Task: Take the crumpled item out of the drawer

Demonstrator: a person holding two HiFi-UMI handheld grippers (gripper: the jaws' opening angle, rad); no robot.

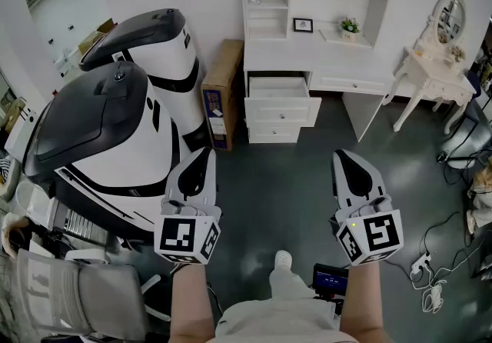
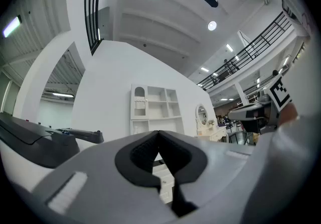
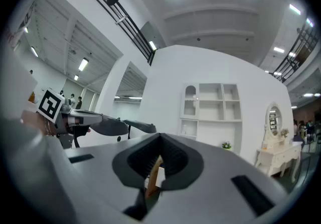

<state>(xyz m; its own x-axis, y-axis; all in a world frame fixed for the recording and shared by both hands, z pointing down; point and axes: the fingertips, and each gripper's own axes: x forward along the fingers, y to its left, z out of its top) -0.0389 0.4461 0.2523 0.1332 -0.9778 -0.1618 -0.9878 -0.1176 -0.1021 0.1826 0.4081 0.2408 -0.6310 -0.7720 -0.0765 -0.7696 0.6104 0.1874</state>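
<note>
A white cabinet (image 1: 307,26) stands against the far wall, several steps ahead of me. Its top drawer (image 1: 278,88) is pulled open. From here the inside looks plain white, and I see no crumpled item in it. My left gripper (image 1: 202,157) and right gripper (image 1: 347,158) are held out side by side at waist height, far short of the drawer. Both point towards the cabinet. In the left gripper view the left gripper (image 2: 159,133) has its jaws meeting with nothing between them. The right gripper (image 3: 160,137) looks the same in its own view, with the white cabinet (image 3: 210,110) beyond.
Large black-and-white machines (image 1: 115,118) fill the left side. A cardboard box (image 1: 220,91) leans beside the cabinet. A white dressing table with a mirror (image 1: 435,76) stands at the right. Cables (image 1: 434,276) lie on the grey floor at the right, and a grey chair (image 1: 69,295) sits at lower left.
</note>
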